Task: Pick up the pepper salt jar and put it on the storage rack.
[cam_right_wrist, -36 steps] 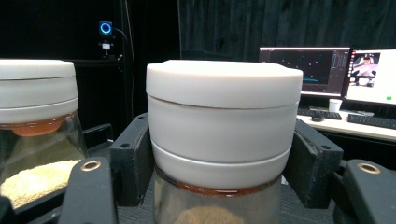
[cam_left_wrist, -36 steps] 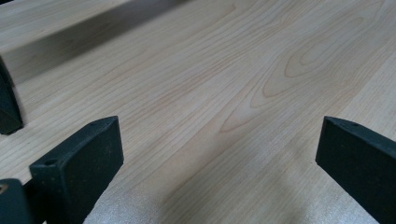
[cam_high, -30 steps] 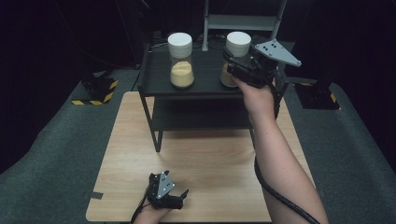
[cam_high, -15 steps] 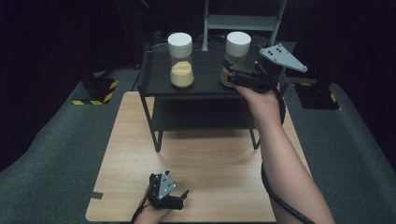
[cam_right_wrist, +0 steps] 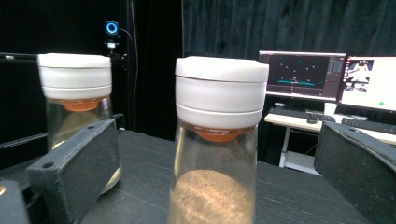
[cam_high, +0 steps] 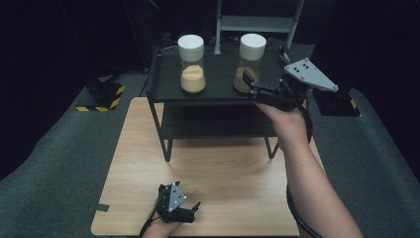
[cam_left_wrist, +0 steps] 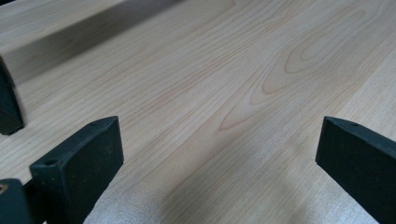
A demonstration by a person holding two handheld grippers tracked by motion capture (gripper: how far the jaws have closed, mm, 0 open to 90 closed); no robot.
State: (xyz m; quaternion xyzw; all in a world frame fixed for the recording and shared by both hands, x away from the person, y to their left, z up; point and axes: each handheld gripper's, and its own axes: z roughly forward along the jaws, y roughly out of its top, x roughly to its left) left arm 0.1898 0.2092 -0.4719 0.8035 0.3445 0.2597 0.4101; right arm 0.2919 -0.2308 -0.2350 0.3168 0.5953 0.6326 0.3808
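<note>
Two clear jars with white lids stand on the top of a black shelf (cam_high: 218, 93). The left jar (cam_high: 191, 63) (cam_right_wrist: 74, 93) holds yellow powder and the right jar (cam_high: 251, 62) (cam_right_wrist: 217, 140) holds brown powder. My right gripper (cam_high: 256, 88) (cam_right_wrist: 218, 133) hovers just right of the brown jar. Its jaws have just been opening and now stand wide, with the jar seen ahead between them and untouched by the pads. My left gripper (cam_high: 193, 210) (cam_left_wrist: 219, 126) rests open on the wooden table (cam_high: 223, 168) near its front edge, with nothing between its jaws.
The shelf has a lower tier and thin legs on the table's far half. A desk with lit monitors (cam_right_wrist: 322, 77) and keyboards stands behind. A black-and-yellow block (cam_high: 101, 96) lies on the grey floor at left.
The right gripper has let go of the brown jar, opened wide and drawn back to the right and toward the person. The jar stays upright on the shelf. The left gripper has not moved.
</note>
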